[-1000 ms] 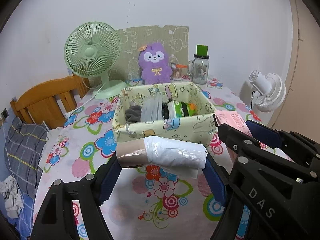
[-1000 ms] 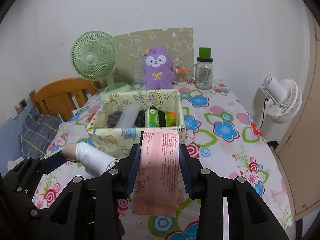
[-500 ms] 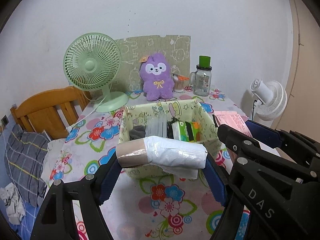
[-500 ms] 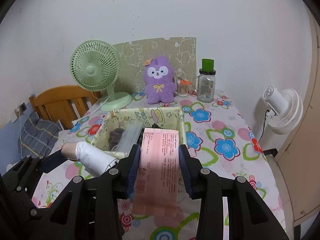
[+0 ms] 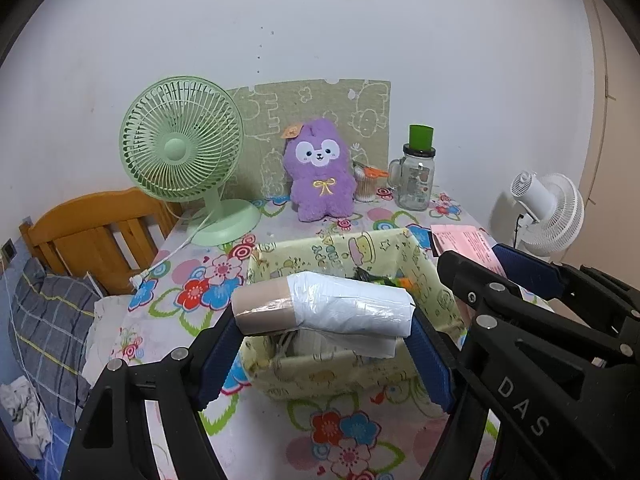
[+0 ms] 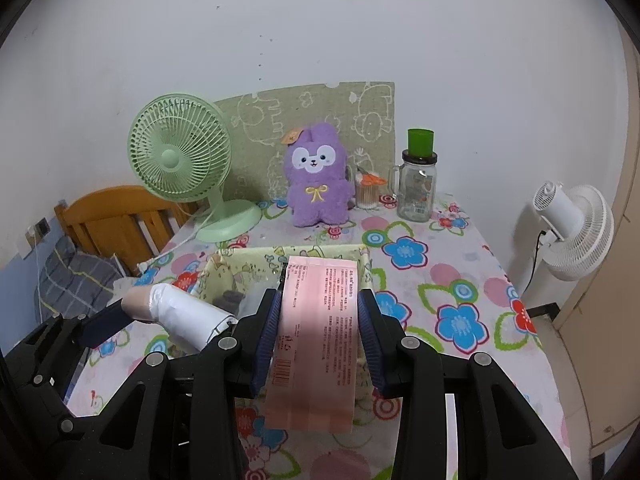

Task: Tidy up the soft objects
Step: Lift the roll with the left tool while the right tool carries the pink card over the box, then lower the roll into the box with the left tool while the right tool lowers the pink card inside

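A: Spanning the gap between the blue pads of the left gripper (image 5: 324,330), a roll of white plastic bags (image 5: 326,307) on a tan core is clamped end to end; the fingers are spread wide by its length, and the roll is carried level above the yellow fabric bin (image 5: 352,372).

B: And the right gripper (image 6: 320,334)?

A: It is closed narrowly on a flat pink packet (image 6: 316,332), which is pinched by its 2 long edges. The packet's printed face is turned up, with a barcode near the lower end, and its far end is seen above the near part of the bin (image 6: 224,272).

B: Where is the bin placed?

A: On the flowered tablecloth (image 5: 192,296), near the middle of the table. Dark and green items are glimpsed inside it, but they cannot be told apart behind the roll.

B: What is set along the wall?

A: A green desk fan (image 5: 182,152) is stood at the left, with its white cord trailed over the table edge. A purple plush toy (image 5: 320,170) is propped upright against a green patterned board (image 5: 260,104). Just beside the plush, a small cup of cotton swabs (image 5: 366,186) is placed, and next to that a glass jar with a green lid (image 5: 416,176).

B: Anything off the table?

A: A white fan (image 6: 572,236) is seen at the right, a wooden chair (image 5: 96,236) at the left, and a plaid cushion (image 5: 48,336) below the chair
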The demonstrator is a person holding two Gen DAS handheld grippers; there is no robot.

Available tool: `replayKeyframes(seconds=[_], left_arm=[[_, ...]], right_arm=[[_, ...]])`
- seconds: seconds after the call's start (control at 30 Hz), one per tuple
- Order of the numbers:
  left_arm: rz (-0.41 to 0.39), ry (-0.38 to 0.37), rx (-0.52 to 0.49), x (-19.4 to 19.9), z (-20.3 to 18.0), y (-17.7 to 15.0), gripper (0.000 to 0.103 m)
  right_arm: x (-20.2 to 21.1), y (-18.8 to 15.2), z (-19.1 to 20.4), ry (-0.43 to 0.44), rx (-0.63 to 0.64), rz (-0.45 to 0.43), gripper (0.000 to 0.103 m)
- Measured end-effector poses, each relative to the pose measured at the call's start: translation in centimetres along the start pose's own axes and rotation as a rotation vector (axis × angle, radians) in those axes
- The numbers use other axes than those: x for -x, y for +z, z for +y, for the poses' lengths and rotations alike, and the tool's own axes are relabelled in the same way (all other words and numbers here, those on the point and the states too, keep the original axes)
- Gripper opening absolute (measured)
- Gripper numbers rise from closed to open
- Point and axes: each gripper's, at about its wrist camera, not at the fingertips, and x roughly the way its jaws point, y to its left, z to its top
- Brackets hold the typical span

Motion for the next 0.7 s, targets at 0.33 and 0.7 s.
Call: replayKeyframes(seconds=[0.33, 0.7], left_arm=[[0.008, 0.005, 0.006, -2.6, 0.4, 1.8, 0.08], [0.054, 0.015, 0.023, -6.7, 1.0, 2.9, 0.08]], right_arm=[[-2.9, 2.0, -0.2, 0.005, -0.001, 0.0, 0.042], [-6.2, 2.8, -0.7, 0.028, 0.001, 0.031, 0.042]])
